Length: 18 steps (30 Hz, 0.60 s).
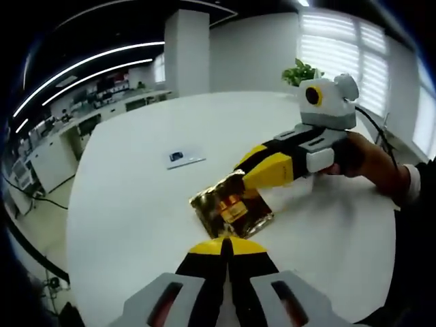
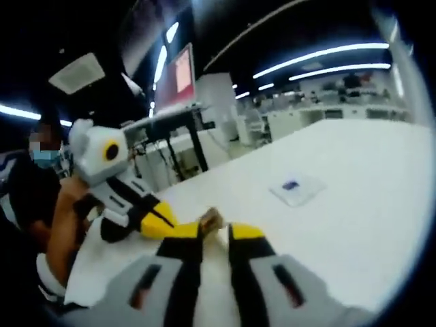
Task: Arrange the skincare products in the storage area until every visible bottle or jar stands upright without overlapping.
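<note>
A crinkled gold-and-brown foil packet (image 1: 231,208) lies on the white round table (image 1: 136,204). In the left gripper view my left gripper (image 1: 225,241) has its jaws pressed shut, the tips meeting the packet's near corner; whether they pinch it I cannot tell. My right gripper (image 1: 240,179) comes in from the right, held by a hand (image 1: 371,160), and is shut on the packet's far corner. In the right gripper view the packet's edge (image 2: 212,219) sits between the yellow tips of my right gripper (image 2: 214,235), with my left gripper (image 2: 170,219) reaching in from the left.
A white card with a dark patch (image 1: 185,157) lies farther back on the table, and the card (image 2: 296,187) is seen again to the right in the right gripper view. A potted plant (image 1: 300,71) stands past the far edge. A person's arm (image 2: 65,231) is at the left.
</note>
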Each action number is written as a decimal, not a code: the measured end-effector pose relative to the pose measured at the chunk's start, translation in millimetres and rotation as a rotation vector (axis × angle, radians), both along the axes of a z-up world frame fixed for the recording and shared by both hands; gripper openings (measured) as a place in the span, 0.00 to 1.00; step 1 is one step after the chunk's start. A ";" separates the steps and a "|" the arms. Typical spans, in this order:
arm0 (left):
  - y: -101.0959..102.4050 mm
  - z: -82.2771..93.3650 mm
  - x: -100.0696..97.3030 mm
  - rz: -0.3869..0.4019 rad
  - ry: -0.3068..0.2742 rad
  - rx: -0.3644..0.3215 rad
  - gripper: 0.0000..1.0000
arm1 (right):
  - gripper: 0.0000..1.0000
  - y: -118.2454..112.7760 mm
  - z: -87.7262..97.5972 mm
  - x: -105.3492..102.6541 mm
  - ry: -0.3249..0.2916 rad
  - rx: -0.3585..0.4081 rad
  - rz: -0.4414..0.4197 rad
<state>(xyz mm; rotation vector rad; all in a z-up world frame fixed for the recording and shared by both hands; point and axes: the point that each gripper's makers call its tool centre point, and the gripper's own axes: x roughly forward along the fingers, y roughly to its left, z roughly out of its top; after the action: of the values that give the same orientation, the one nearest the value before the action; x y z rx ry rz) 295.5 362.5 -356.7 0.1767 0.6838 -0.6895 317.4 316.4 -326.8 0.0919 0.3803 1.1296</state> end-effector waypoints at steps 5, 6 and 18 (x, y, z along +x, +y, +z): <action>-0.2 0.0 -0.9 -0.002 -0.002 0.002 0.00 | 0.14 6.4 0.5 -8.6 0.032 0.027 0.023; 0.0 0.1 -0.8 -0.002 -0.003 0.002 0.00 | 0.14 7.2 1.7 -9.6 0.019 0.023 0.024; -0.5 0.1 -2.3 -0.008 -0.005 0.000 0.00 | 0.18 14.3 -9.0 -13.8 0.073 0.008 0.065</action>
<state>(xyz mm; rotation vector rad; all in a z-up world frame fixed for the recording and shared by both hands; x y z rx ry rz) 293.1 362.0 -356.6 0.1812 0.6786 -0.6965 303.6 330.7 -335.8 0.1290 0.4459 1.1939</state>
